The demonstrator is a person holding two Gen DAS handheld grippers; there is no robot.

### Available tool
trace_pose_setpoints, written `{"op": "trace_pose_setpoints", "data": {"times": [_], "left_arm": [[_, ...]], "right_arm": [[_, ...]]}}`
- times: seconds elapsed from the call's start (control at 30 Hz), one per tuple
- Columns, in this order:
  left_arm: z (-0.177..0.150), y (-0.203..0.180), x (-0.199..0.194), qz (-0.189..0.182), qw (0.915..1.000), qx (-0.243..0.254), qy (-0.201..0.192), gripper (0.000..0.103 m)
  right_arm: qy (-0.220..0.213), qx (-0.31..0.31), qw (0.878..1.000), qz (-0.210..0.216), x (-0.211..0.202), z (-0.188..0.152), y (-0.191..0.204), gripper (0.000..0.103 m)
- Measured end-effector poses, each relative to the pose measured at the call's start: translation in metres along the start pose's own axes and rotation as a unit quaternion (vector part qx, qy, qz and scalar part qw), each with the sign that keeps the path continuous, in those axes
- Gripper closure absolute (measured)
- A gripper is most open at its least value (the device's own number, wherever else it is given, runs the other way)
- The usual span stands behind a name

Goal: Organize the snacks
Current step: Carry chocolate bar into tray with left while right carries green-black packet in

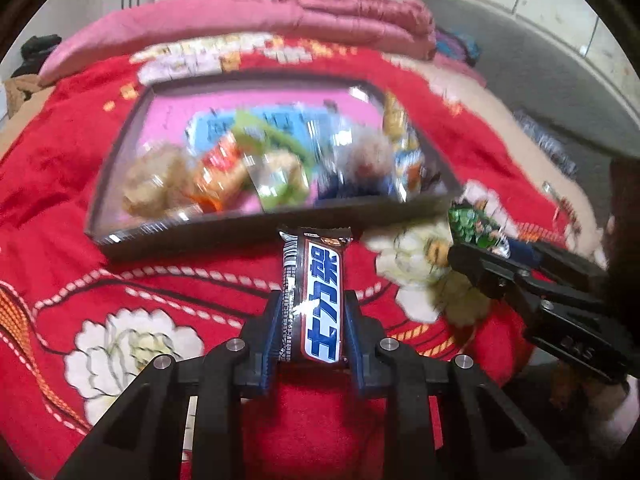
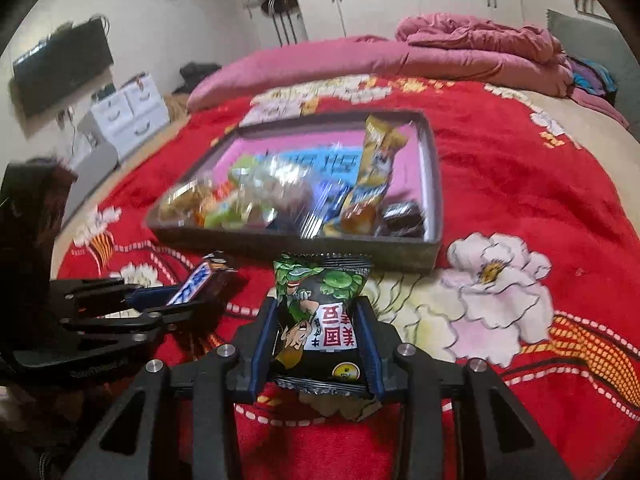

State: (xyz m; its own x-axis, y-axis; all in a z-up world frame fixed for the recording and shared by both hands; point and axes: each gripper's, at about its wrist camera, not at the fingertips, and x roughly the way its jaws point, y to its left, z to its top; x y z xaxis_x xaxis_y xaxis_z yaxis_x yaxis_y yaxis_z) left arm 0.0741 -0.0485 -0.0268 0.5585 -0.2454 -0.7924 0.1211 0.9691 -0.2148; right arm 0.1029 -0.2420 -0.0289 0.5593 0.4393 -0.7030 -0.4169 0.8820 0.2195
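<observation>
Right wrist view alone shows the right hand-held gripper point(image 2: 318, 330) clamping the pea packet's point(image 2: 320, 320) cartoon face.

Two hand-held grippers of matte black plastic are seen. The left gripper point(image 1: 314, 320) is built from angular, ribbed black arms joined by round silver pins, and its fingers point(image 1: 271, 344) are lined with dark blue ridged pads. The right gripper point(image 2: 318, 340) is made alike, with silver pins and blue-lined fingers point(image 2: 370, 344). Faint raised lettering is moulded into each body's side, too blurred to be read.
</observation>
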Motion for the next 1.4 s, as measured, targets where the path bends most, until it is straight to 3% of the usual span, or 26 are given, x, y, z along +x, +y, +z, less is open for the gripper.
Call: {"op": "trace_pose_setpoints", "data": {"times": [0.3, 0.77, 1.4], "left_arm": [[0.024, 0.018, -0.029, 0.024, 0.9956, -0.019, -0.089, 0.074], [0.049, 0.035, -0.007, 0.043, 0.9939, -0.043, -0.092, 0.074], [0.06, 0.042, 0.017, 0.034, 0.9959, -0.047, -0.069, 0.074]], "right_arm": [[-0.039, 0.038, 0.998, 0.0, -0.01, 0.019, -0.014, 0.064], [-0.06, 0.053, 0.997, -0.012, 0.002, 0.042, -0.016, 0.064], [-0.058, 0.044, 0.997, -0.019, 0.033, 0.061, -0.007, 0.064]]}}
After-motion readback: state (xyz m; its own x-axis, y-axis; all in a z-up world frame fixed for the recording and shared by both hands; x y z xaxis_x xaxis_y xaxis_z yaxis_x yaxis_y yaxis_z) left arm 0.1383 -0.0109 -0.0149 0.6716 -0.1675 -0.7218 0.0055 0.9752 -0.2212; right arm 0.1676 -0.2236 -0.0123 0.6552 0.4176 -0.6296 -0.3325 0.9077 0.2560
